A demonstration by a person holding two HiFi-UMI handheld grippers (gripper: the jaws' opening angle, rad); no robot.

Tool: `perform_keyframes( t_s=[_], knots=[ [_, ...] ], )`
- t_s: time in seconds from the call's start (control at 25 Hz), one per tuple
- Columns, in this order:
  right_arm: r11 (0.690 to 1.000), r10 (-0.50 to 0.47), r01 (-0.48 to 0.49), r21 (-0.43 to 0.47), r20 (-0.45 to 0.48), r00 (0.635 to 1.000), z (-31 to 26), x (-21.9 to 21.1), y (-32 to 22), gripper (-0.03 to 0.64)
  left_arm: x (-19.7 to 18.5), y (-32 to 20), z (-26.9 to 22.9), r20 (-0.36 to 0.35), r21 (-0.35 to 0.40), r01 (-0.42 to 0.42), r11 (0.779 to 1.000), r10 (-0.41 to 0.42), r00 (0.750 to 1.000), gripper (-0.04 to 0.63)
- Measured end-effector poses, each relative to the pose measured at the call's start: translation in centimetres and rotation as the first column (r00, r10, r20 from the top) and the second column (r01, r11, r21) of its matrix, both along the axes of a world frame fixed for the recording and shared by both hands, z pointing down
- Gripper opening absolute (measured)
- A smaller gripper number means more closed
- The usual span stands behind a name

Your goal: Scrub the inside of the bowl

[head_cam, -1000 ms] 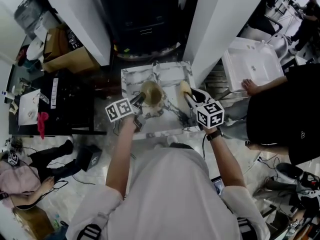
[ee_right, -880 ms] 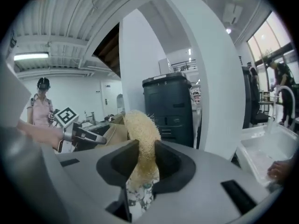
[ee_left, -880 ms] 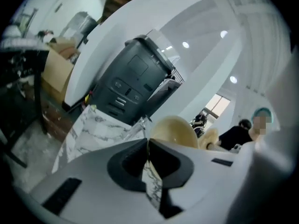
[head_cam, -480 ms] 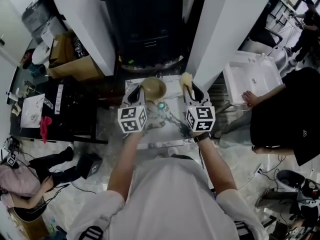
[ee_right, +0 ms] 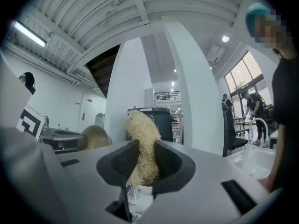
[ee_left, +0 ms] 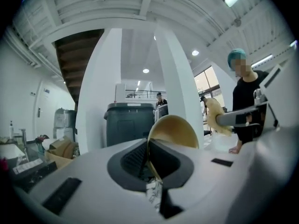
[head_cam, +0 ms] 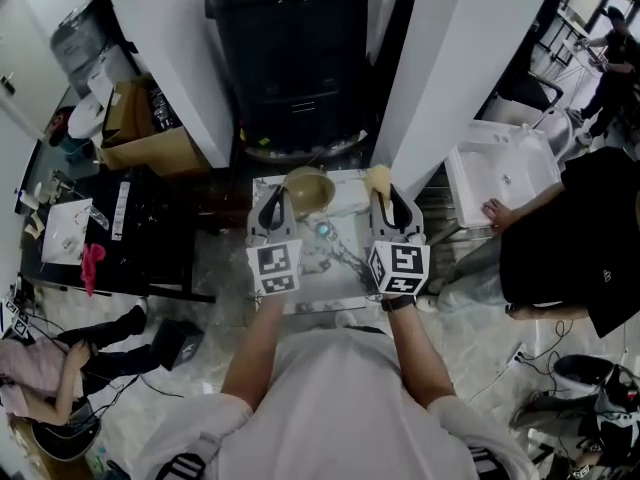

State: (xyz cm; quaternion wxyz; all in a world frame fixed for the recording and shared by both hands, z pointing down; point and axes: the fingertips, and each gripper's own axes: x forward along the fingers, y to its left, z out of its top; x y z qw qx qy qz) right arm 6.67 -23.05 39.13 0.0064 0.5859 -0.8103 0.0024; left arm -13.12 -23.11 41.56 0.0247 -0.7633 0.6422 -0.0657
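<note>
Black bin (head_cam: 290, 58) between 2 pillars (head_cam: 460, 58)

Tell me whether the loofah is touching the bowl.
Apart. The head view shows a clear gap between the bowl and the loofah; the right gripper view shows white pillar between them too.

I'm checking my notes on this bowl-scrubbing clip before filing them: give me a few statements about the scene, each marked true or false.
1. The left gripper's jaws are shut on the rim of the round tan bowl. True.
2. The right gripper is empty. False: its jaws grip a pale yellow fibrous scrubber.
3. The scrubber is inside the bowl. False: they are held apart, side by side.
4. A black bin stands beyond the marble-patterned table. True.
</note>
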Motion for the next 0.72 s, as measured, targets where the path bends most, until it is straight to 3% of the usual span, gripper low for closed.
perform_keyframes(
  t_s=[0.16,0.4,0.72],
  knots=[
    [1.000,0.016,-0.016,0.016,0.005,1.000,0.2,0.7,0.4,0.106,0.1,0.3,0.6,-0.012,-0.024,-0.006,1.000,0.005,1.000,0.020],
    [0.999,0.024,-0.024,-0.030,-0.003,1.000,1.6,0.7,0.5,0.106,0.1,0.7,0.6,-0.006,-0.026,-0.007,1.000,0.007,1.000,0.020],
    [0.999,-0.014,0.014,-0.040,-0.013,1.000,2.0,0.0,0.8,0.107,0.9,0.3,2.1,-0.044,-0.078,-0.012,0.997,0.009,0.999,0.019]
  ],
)
